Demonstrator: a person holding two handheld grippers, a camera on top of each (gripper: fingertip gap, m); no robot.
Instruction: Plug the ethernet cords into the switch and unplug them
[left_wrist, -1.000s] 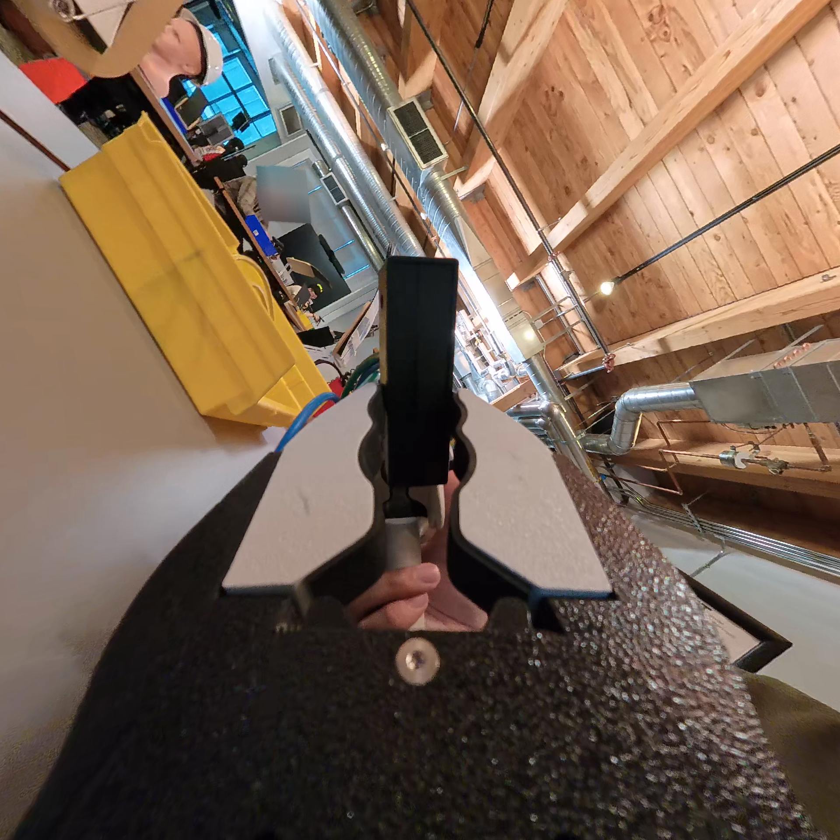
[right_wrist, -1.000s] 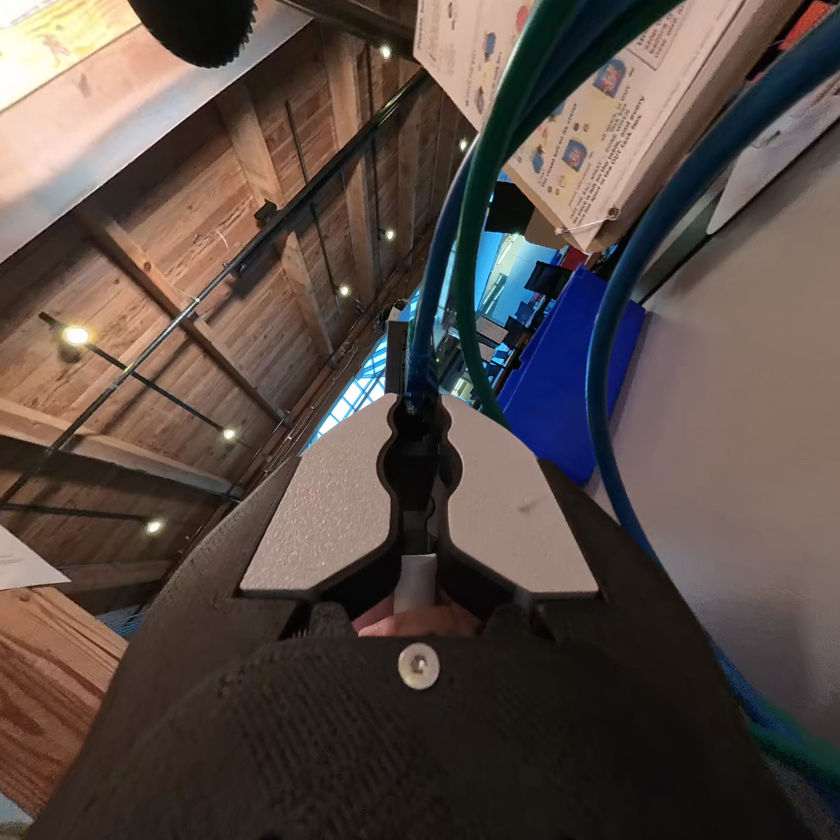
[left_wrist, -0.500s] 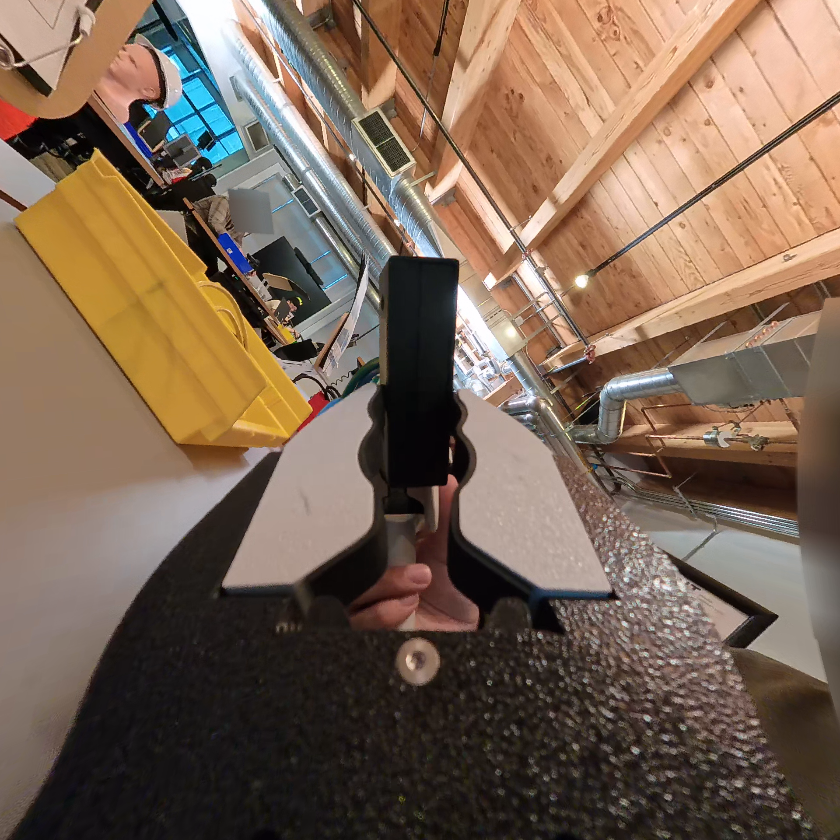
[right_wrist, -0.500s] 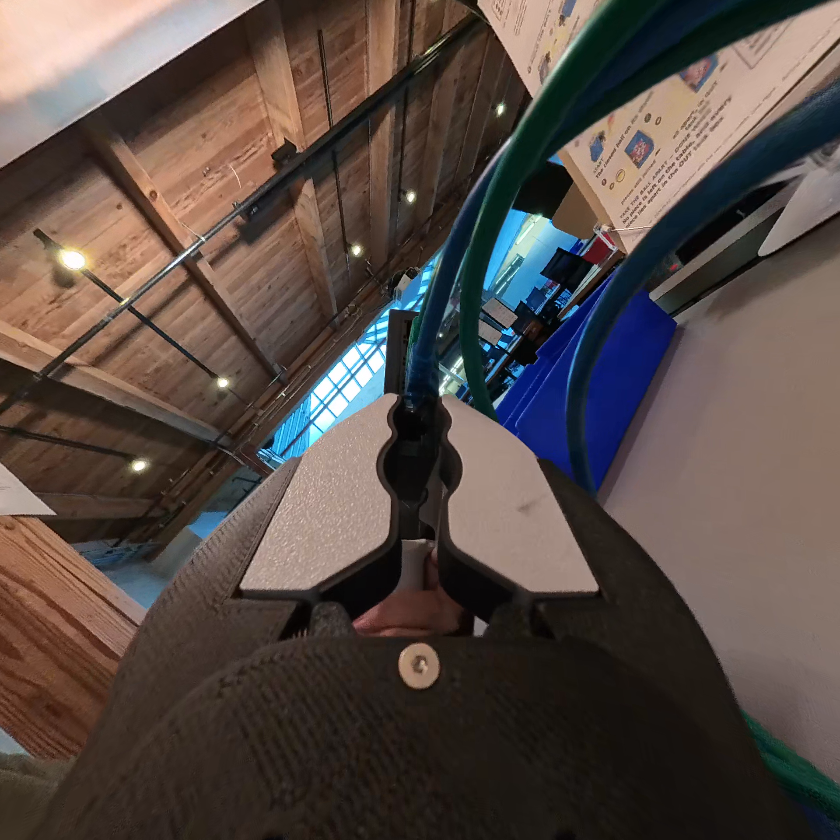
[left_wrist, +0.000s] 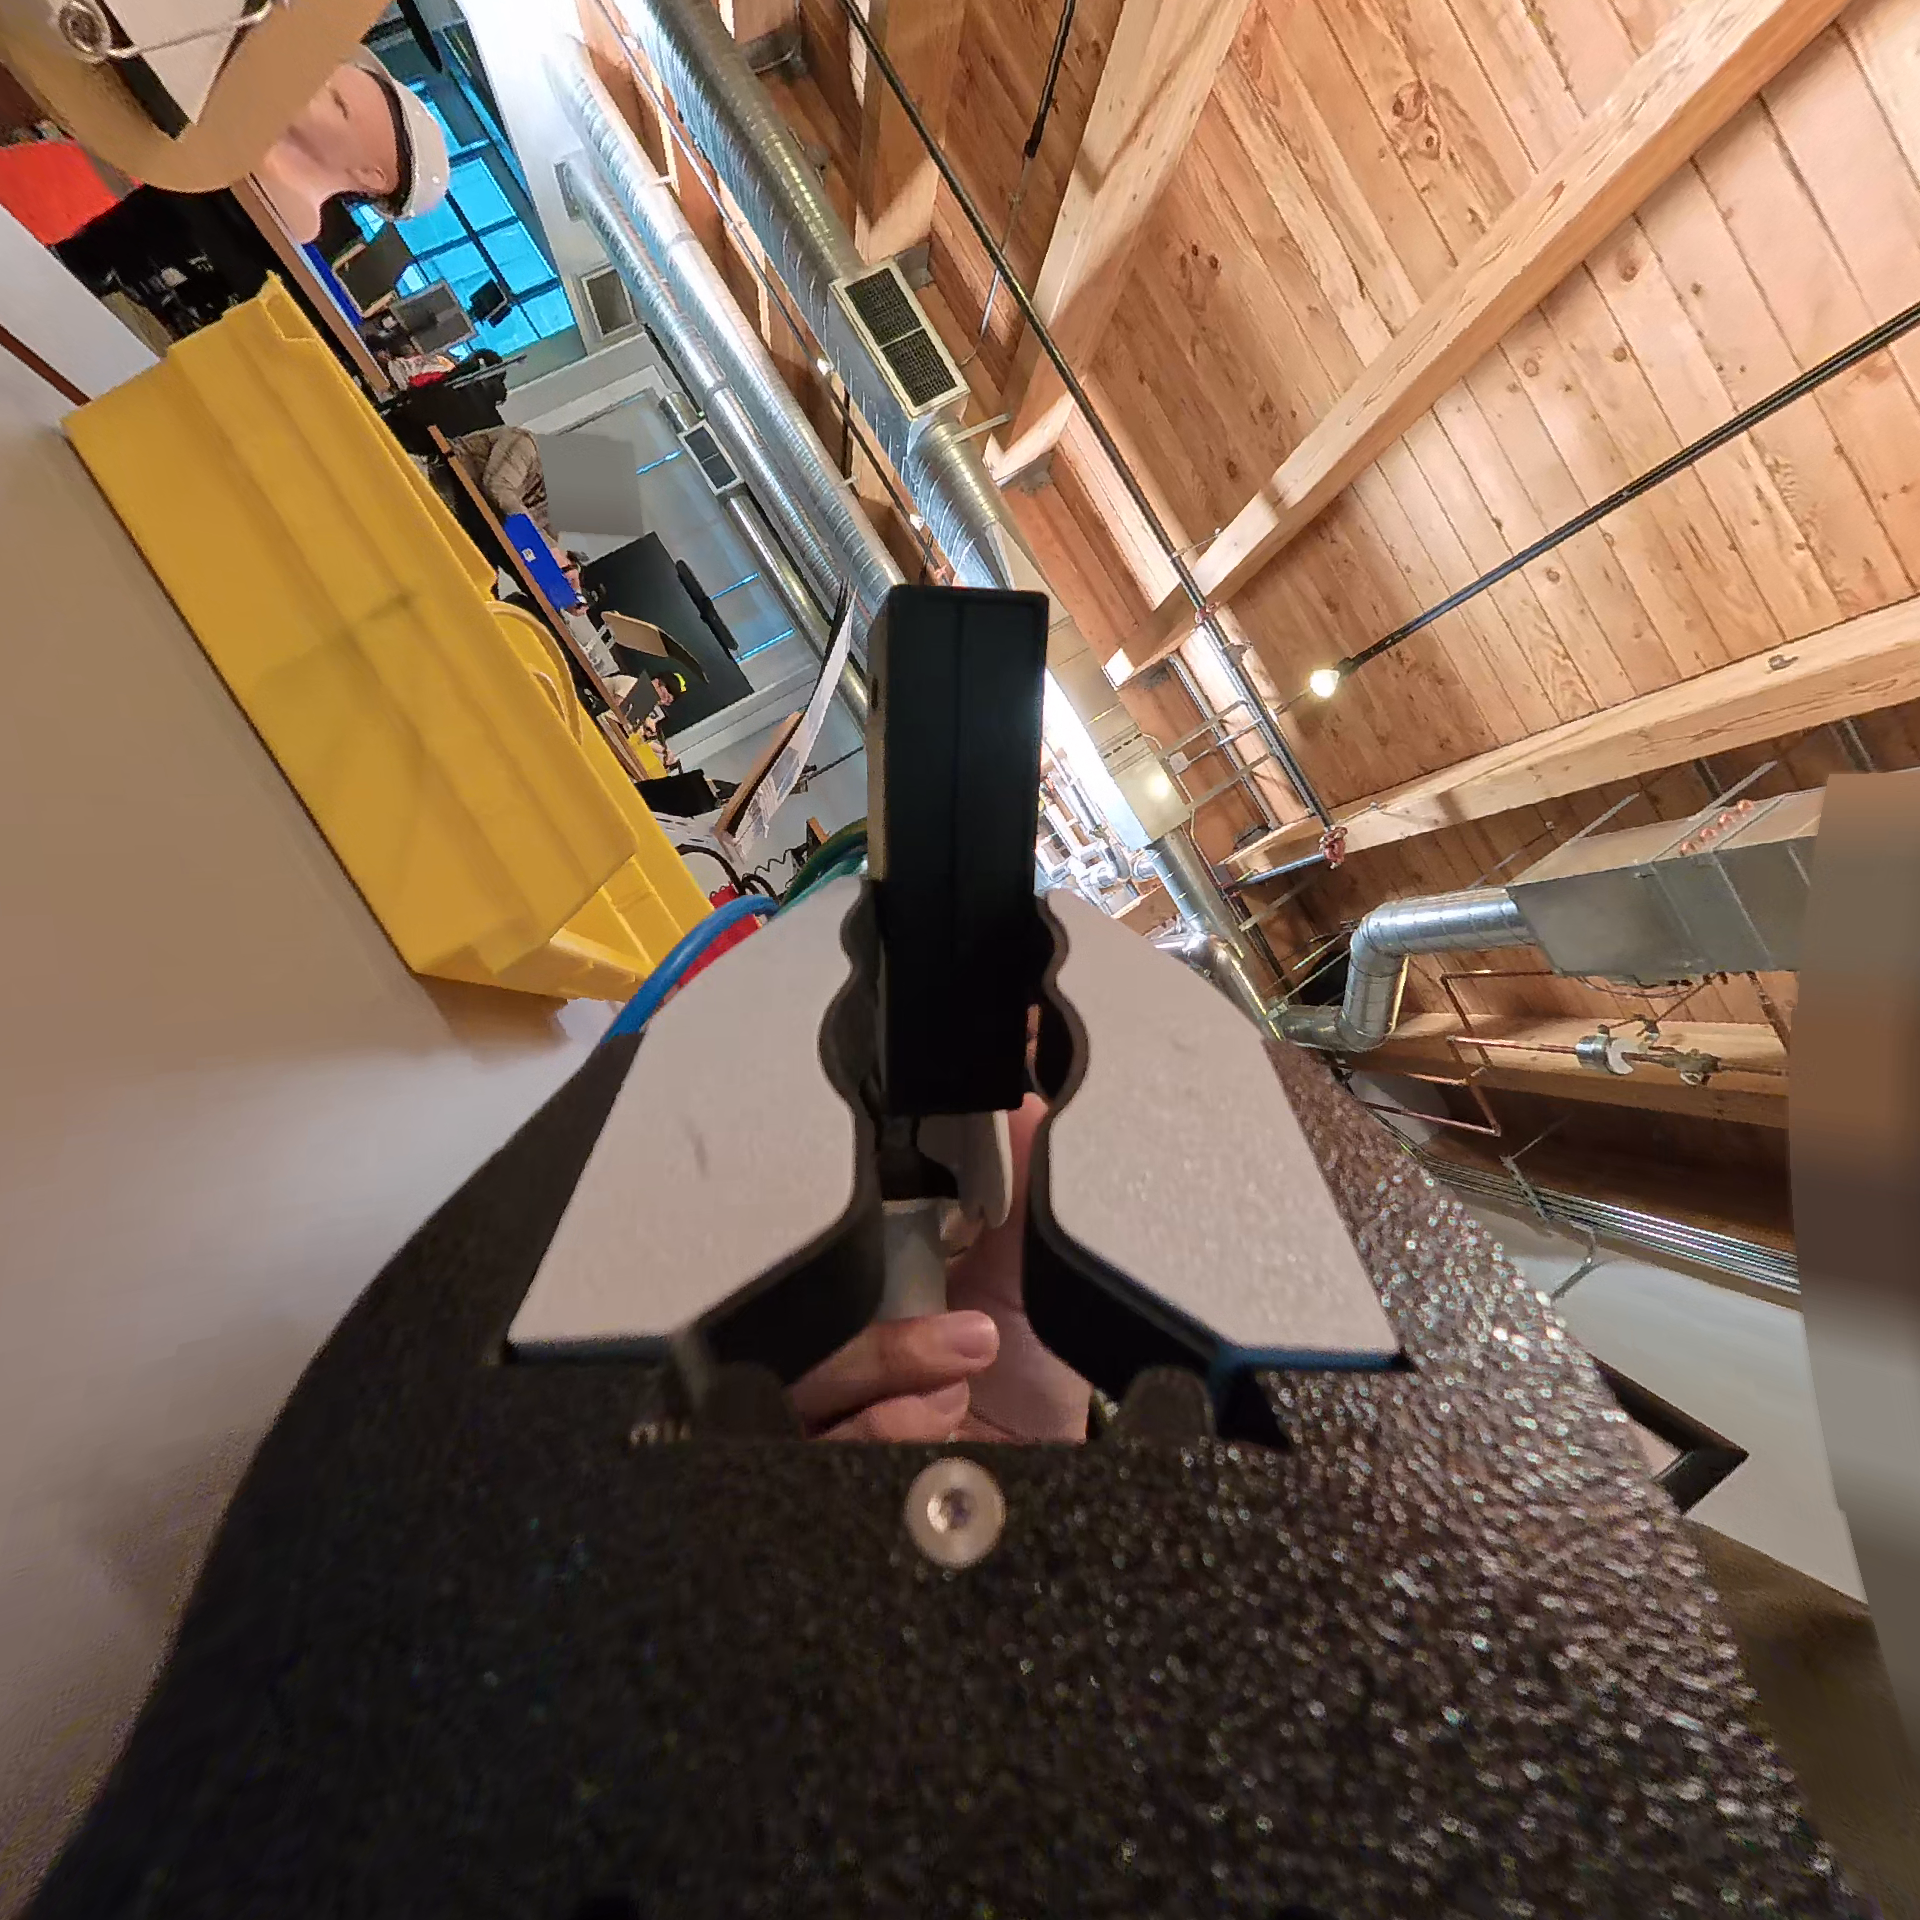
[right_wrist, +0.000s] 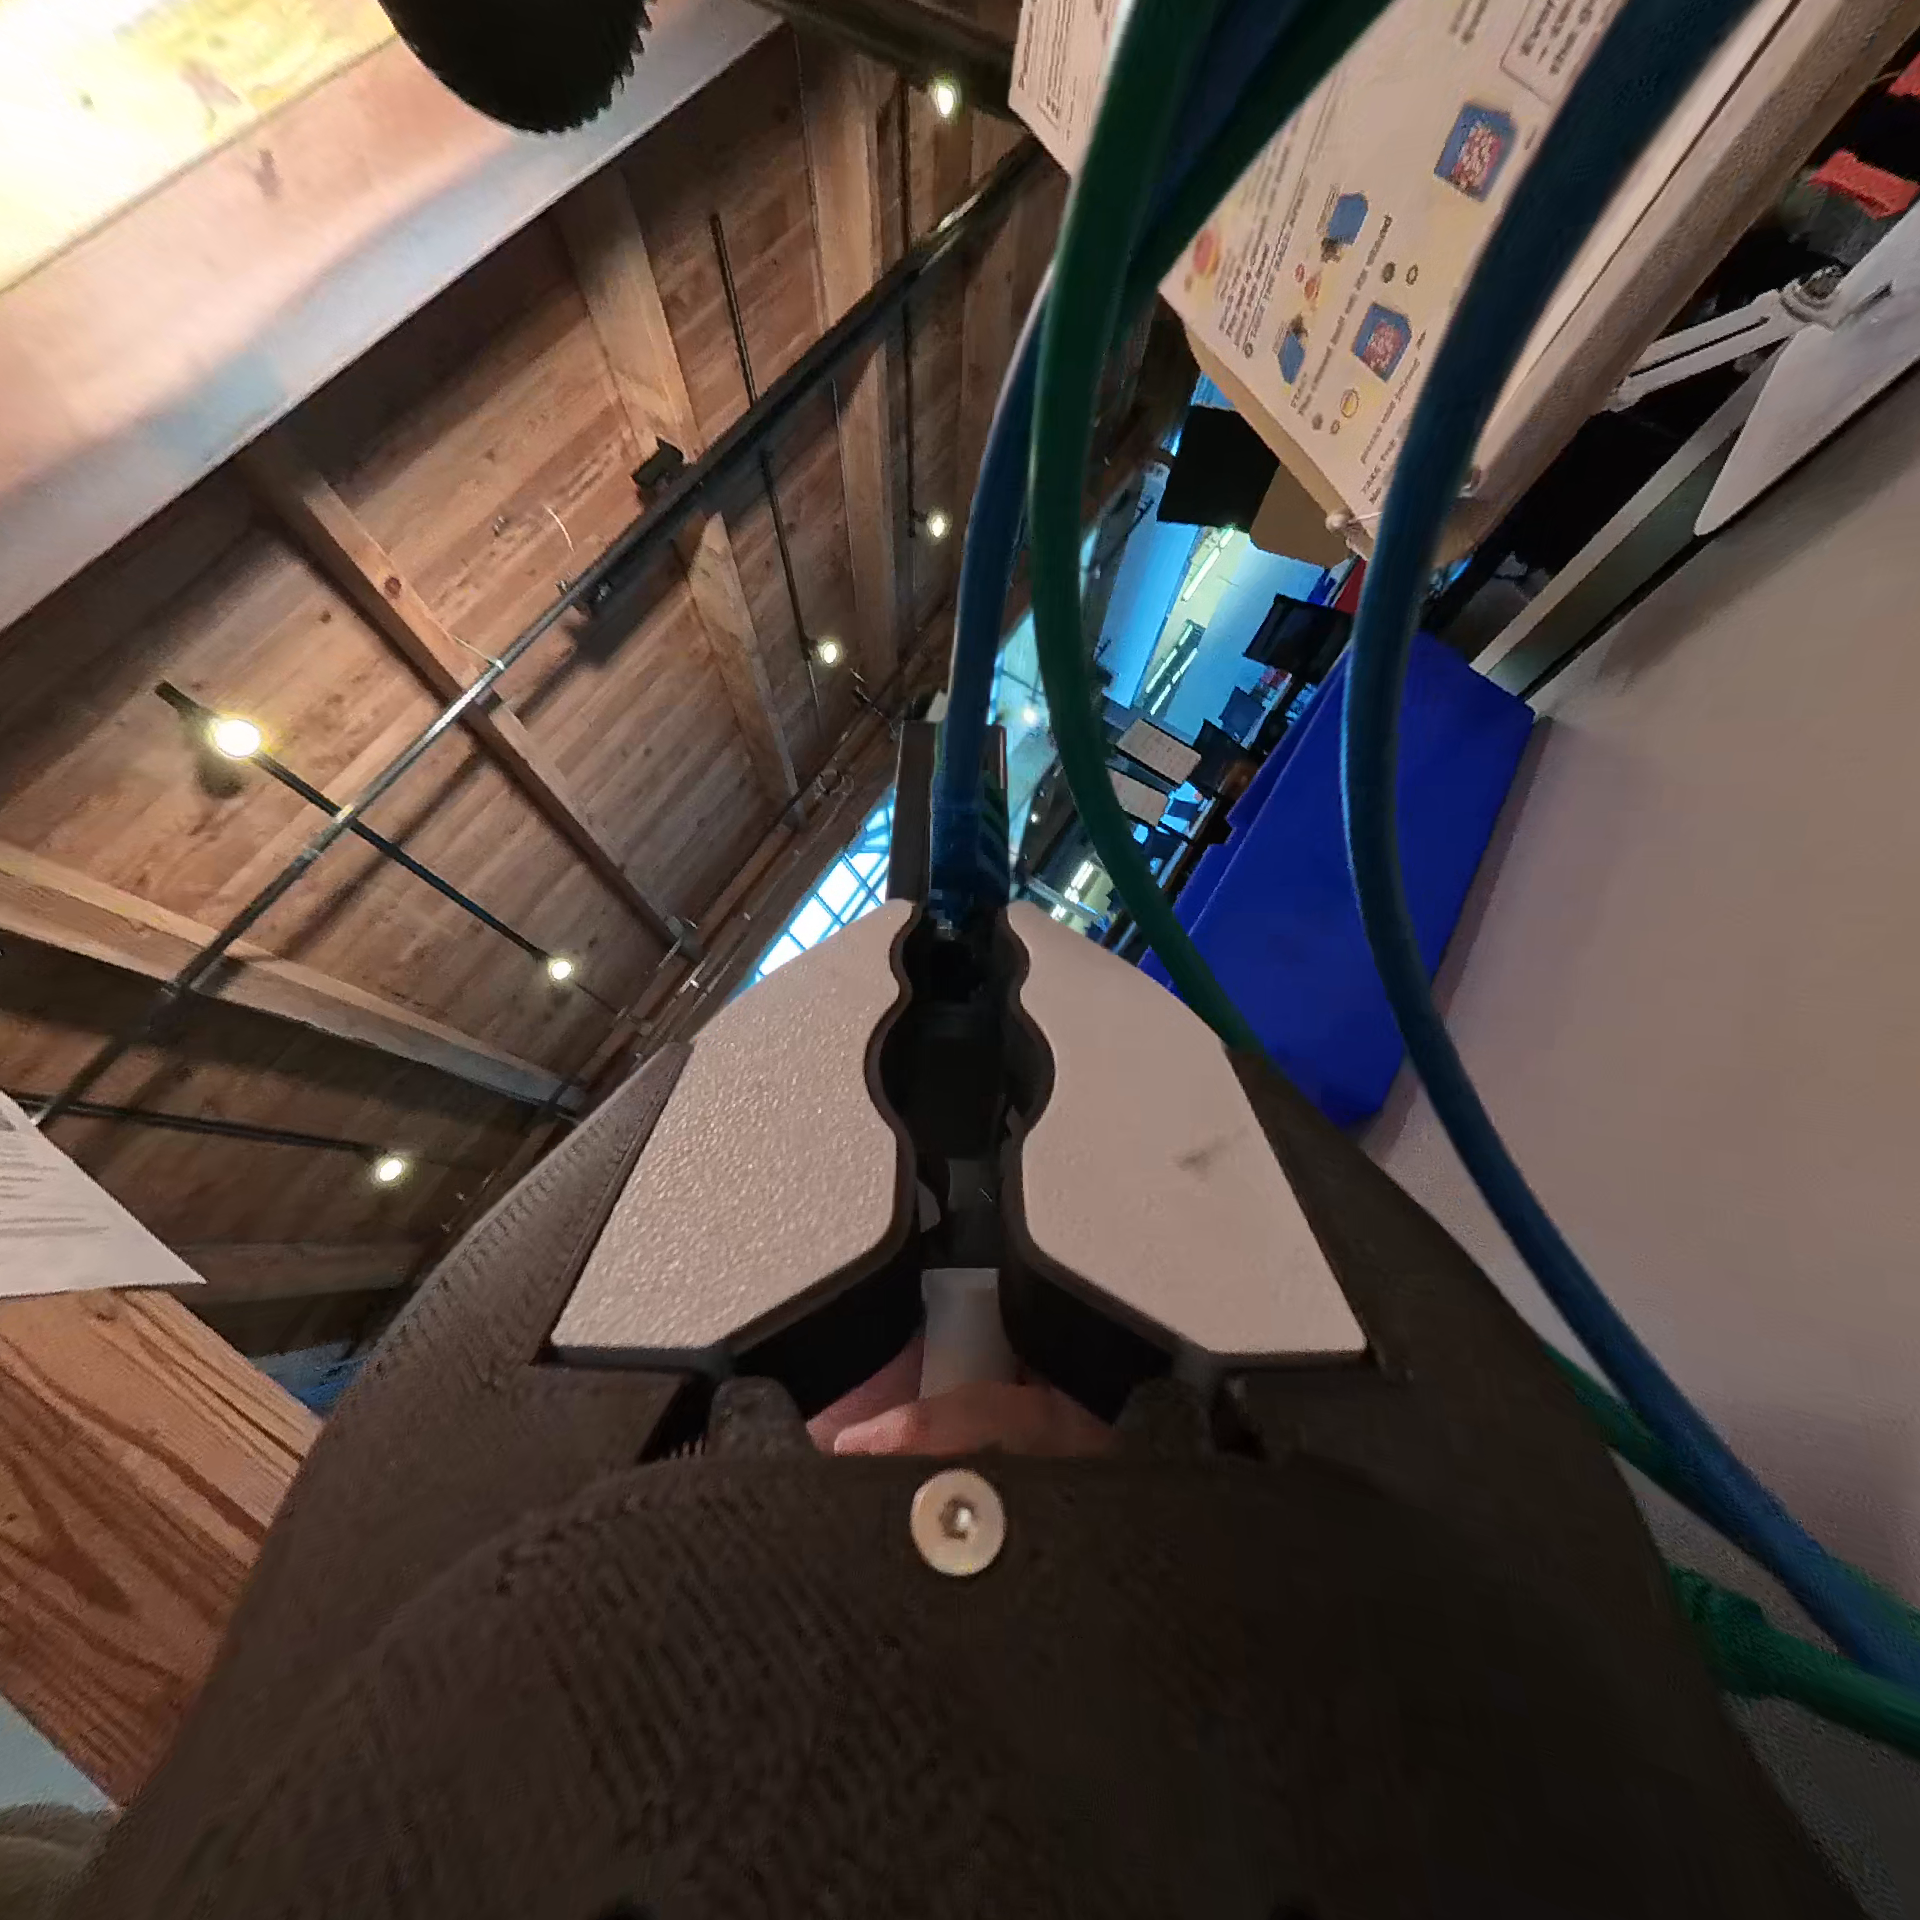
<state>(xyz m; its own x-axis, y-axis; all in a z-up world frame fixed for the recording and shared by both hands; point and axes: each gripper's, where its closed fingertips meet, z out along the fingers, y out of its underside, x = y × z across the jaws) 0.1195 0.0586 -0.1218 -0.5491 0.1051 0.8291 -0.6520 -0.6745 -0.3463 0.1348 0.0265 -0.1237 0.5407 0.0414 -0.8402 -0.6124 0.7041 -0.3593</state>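
My left gripper (left_wrist: 956, 920) is shut on the black box-shaped switch (left_wrist: 961, 831) and holds it raised, end-on, against the wooden ceiling. My right gripper (right_wrist: 961, 925) is shut on the plug end of a blue ethernet cord (right_wrist: 971, 665), which rises from between the fingers. A dark edge of the switch (right_wrist: 912, 810) shows just past the plug; I cannot tell whether the plug is seated. A green cord (right_wrist: 1070, 520) and a second blue cord (right_wrist: 1382, 831) loop beside it. Blue (left_wrist: 675, 966) and green (left_wrist: 831, 847) cords also show behind my left fingers.
A yellow bin (left_wrist: 343, 644) stands on the pale table (left_wrist: 135, 1039) to the left. A blue bin (right_wrist: 1340, 935) sits on the table (right_wrist: 1714, 1039) to the right. A printed card (right_wrist: 1382, 229) hangs above the cords. A mannequin head with a white helmet (left_wrist: 364, 135) is far off. Left tips to right tips: about 4 cm.
Both grippers have kept their hold. Both views tilted to one side half a second ago and have swung back to nearly where they were; the cords shifted with them.
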